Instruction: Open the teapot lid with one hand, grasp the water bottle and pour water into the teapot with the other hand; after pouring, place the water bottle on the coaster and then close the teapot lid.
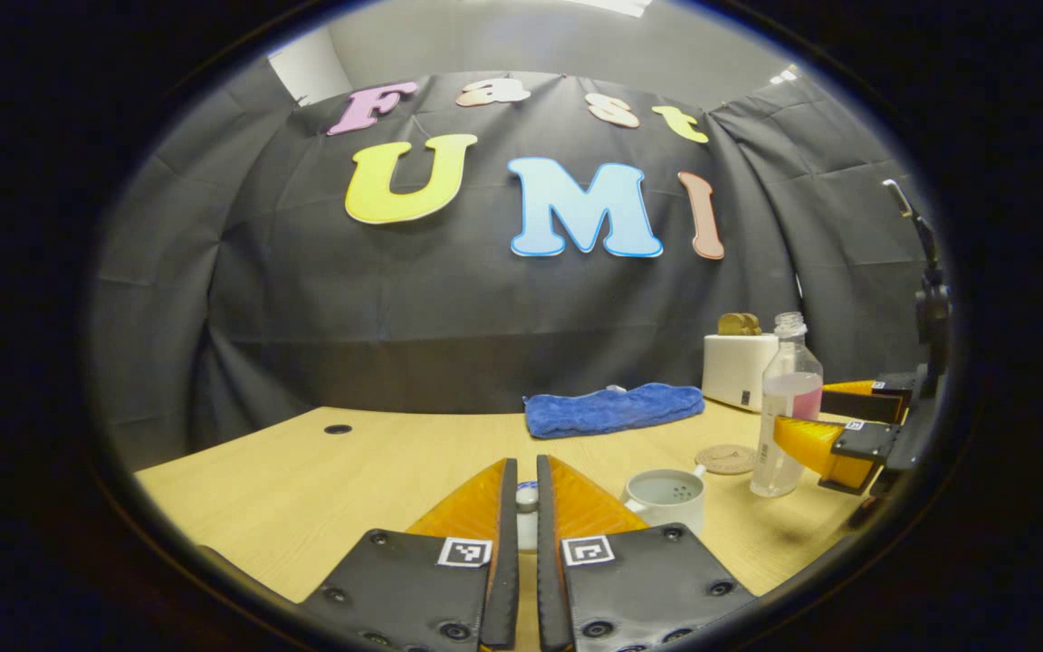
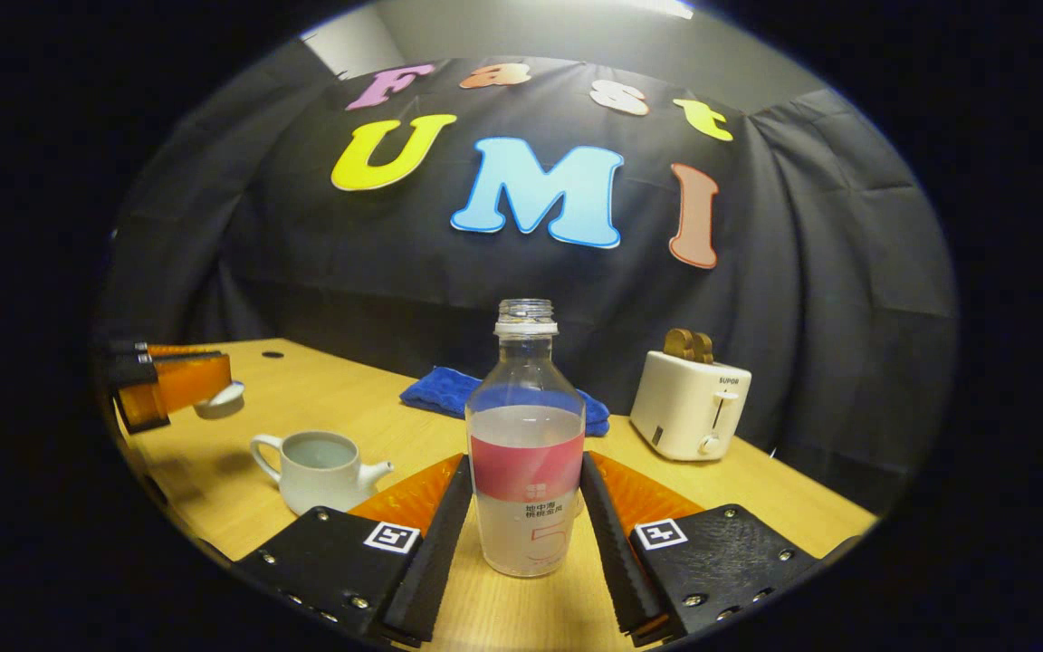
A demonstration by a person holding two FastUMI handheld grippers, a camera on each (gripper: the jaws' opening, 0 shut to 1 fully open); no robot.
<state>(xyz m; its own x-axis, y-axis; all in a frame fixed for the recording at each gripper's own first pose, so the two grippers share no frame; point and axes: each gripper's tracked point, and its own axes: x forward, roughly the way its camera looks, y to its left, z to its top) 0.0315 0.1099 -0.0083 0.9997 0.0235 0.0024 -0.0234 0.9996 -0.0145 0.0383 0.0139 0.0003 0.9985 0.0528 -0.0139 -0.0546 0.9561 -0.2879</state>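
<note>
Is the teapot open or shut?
Open. The teapot has no lid on top; the left gripper holds the lid.

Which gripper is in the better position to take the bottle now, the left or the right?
Right. The bottle stands upright between the right gripper's open jaws, so they likely need only to close. The left gripper is busy: it holds the lid off the teapot.

Your left tongs (image 1: 521, 507) are pinched nearly together on the lid's knob (image 1: 527, 496), held up off the counter. Your right tongs (image 2: 526, 493) are spread wide, one finger (image 2: 435, 534) on each side of the upright bottle (image 2: 526, 444); whether both press it, you cannot tell.
</note>
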